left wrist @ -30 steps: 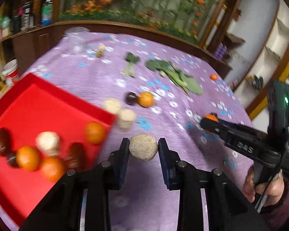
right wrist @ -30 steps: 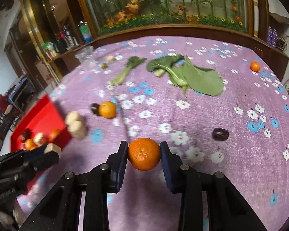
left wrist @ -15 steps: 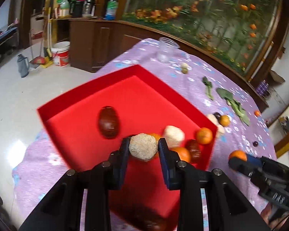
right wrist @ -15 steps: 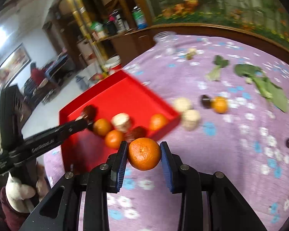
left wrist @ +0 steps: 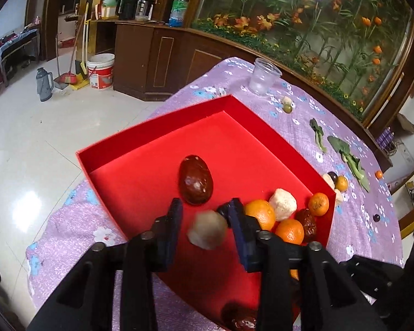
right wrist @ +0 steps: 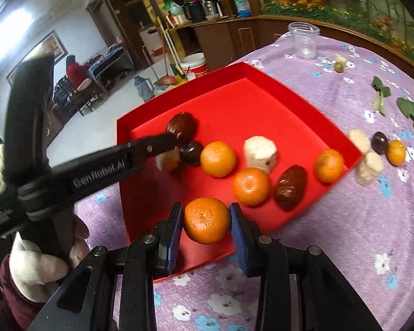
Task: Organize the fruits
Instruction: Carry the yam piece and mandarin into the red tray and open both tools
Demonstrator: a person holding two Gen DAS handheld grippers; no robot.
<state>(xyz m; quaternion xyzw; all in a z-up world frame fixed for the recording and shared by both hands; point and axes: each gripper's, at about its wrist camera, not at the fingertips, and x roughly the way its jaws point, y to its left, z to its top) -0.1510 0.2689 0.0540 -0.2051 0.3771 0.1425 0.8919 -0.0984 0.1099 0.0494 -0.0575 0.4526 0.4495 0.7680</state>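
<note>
A red tray [left wrist: 234,138] [right wrist: 262,88] holds several oranges, beige lumps and dark brown fruits. My left gripper [left wrist: 205,215] is open above the tray; a blurred beige lump [left wrist: 207,233] sits loose between its jaws, dropping free. The right wrist view shows this gripper [right wrist: 165,149] over the tray's left part with the lump [right wrist: 168,160] below its tip. My right gripper [right wrist: 206,220] is shut on an orange [right wrist: 206,220], held above the tray's near edge.
On the purple flowered cloth [right wrist: 372,220] right of the tray lie two beige lumps [right wrist: 368,165], a dark fruit [right wrist: 379,142] and an orange [right wrist: 396,151]. Farther off lie green leaves [left wrist: 347,160] and a clear plastic cup [left wrist: 263,80]. The table edge and floor are left.
My left gripper has opened and let go of the beige lump, which is falling toward the tray. My right gripper has carried its orange closer over the tray's near edge.
</note>
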